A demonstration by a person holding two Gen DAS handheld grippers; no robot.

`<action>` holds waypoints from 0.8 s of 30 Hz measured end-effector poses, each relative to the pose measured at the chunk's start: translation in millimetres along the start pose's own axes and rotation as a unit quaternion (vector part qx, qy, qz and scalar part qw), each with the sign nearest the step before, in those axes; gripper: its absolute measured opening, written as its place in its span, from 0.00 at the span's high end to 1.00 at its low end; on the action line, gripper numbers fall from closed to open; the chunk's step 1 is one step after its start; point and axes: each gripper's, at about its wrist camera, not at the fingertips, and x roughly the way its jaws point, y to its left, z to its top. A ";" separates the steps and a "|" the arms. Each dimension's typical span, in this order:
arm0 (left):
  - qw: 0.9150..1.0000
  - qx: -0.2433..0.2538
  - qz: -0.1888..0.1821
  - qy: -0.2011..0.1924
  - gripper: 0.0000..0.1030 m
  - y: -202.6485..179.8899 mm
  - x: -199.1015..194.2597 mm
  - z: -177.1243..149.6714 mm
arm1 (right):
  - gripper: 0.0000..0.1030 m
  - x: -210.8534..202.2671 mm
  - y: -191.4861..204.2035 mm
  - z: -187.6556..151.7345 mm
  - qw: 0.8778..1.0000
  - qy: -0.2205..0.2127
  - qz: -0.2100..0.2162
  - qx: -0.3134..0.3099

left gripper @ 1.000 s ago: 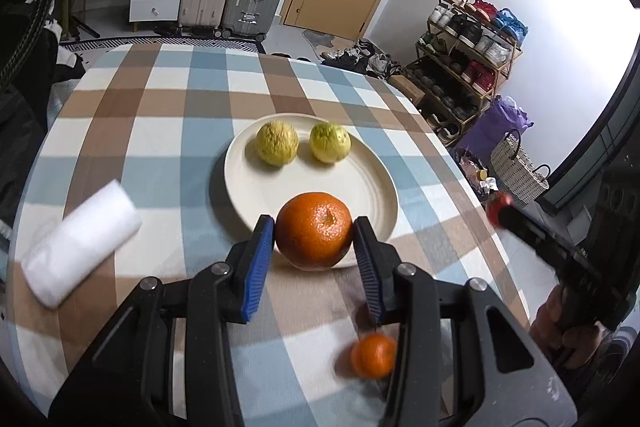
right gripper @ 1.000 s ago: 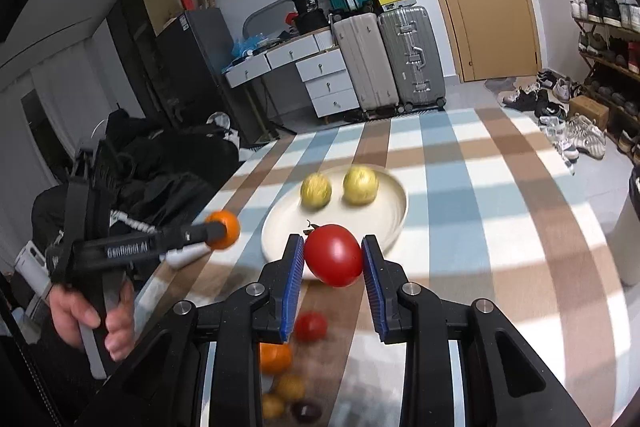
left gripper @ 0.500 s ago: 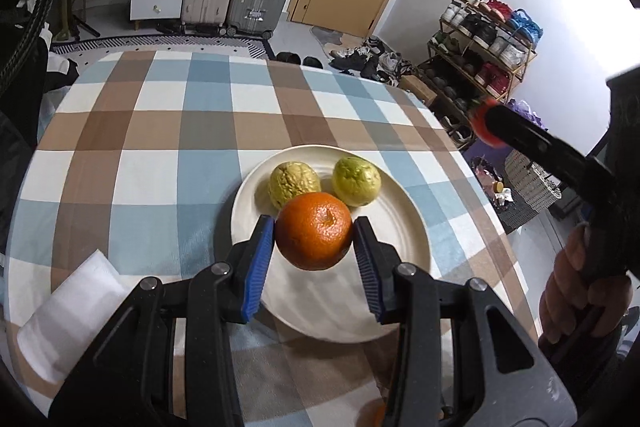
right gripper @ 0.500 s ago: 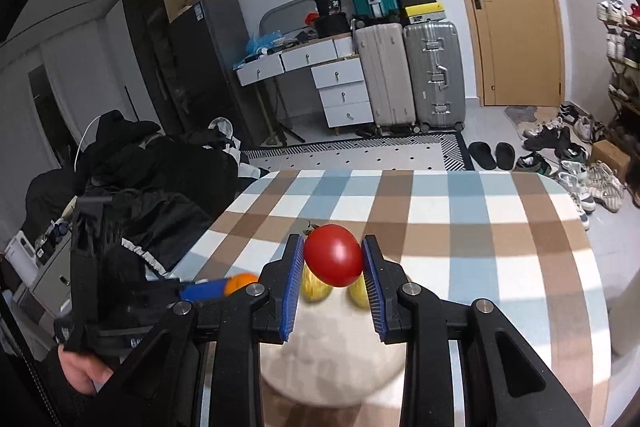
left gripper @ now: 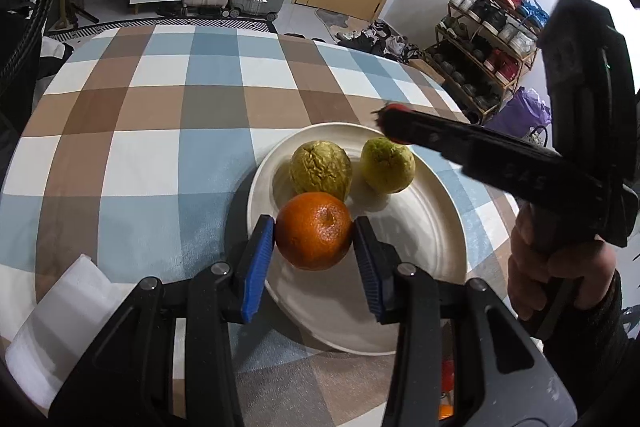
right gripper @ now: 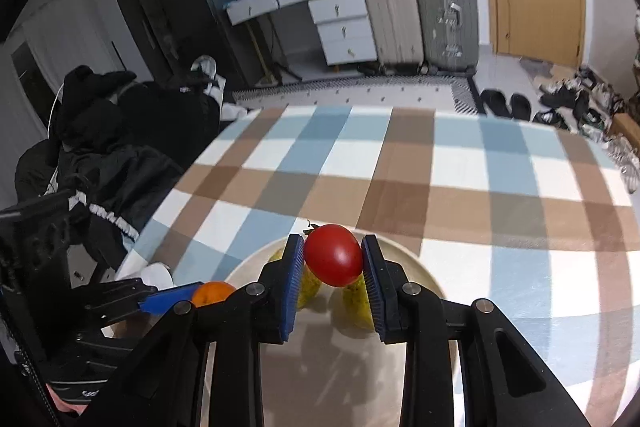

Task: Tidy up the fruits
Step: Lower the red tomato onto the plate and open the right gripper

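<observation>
My left gripper (left gripper: pixel 314 239) is shut on an orange (left gripper: pixel 313 235) and holds it over the near left part of the cream plate (left gripper: pixel 420 227). Two yellow-green fruits (left gripper: pixel 320 169) (left gripper: pixel 387 165) lie on the plate's far side. My right gripper (right gripper: pixel 331 259) is shut on a red tomato (right gripper: pixel 333 254) and holds it above the plate (right gripper: pixel 424 279), over the two yellow-green fruits (right gripper: pixel 354 301). The right gripper also shows in the left wrist view (left gripper: pixel 394 121), reaching in from the right. The orange shows in the right wrist view (right gripper: pixel 212 293).
The plate sits on a round table with a blue, brown and white checked cloth (left gripper: pixel 160 131). A white paper roll (left gripper: pixel 60 319) lies at the near left. Small orange and red fruits (left gripper: pixel 447 375) lie near the front edge behind my left gripper.
Both grippers have moved forward over the plate with their fruits. The orange went from the plate's near rim to over its near left part. The tomato now hangs over the two yellow-green fruits.
</observation>
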 end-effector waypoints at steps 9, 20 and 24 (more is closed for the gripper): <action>1.000 0.001 0.002 0.004 0.63 6.0 9.5 2.3 | 0.71 28.9 3.9 -0.1 0.999 0.029 -0.024 -0.021; 1.000 -0.010 -0.002 0.014 0.63 8.5 12.9 7.0 | 0.67 40.1 6.9 0.4 0.999 0.036 -0.029 -0.023; 1.000 -0.009 0.005 0.010 0.59 6.4 8.9 6.4 | 0.67 32.1 2.8 -3.4 0.999 0.033 -0.017 -0.007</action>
